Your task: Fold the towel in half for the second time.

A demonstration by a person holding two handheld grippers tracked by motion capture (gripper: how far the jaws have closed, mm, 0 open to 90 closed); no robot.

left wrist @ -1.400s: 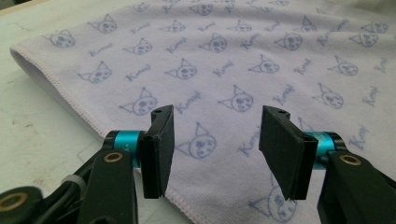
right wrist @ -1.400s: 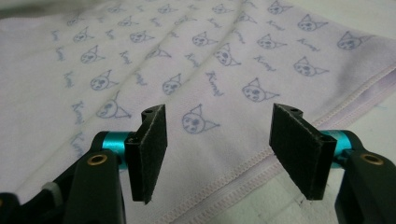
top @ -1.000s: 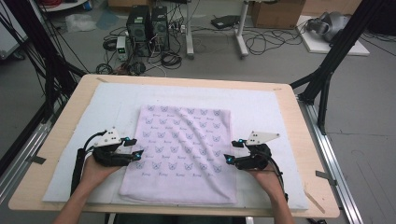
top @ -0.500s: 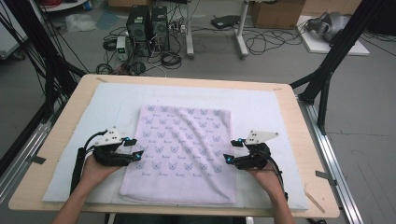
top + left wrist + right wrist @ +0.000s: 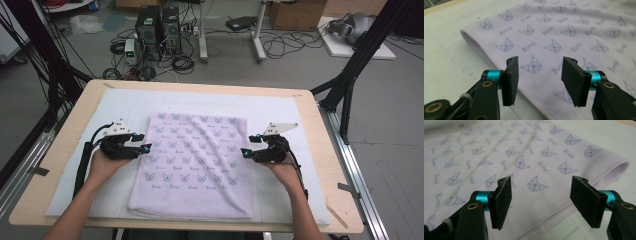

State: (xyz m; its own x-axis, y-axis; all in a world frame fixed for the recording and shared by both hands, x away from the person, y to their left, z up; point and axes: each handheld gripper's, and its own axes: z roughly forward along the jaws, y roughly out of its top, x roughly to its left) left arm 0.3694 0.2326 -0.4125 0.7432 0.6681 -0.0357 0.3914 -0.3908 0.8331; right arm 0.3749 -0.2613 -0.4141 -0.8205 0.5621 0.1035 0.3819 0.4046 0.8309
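Towel (image 5: 192, 165) lies flat in the middle of the worktop (image 5: 320, 125), long axis running away from the person. Left tool (image 5: 145, 148) and right tool (image 5: 246, 152) stand wide open at its two side edges, equally near.

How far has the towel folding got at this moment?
Done: the cat-print towel lies flat on the white mat. In hand: the left claw and right claw sit open at its two side edges, gripping nothing. Left: grasping and folding, by the look of it.

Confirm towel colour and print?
Pale lilac towel printed with small blue-grey cat faces and script words; clearest in the left gripper view.
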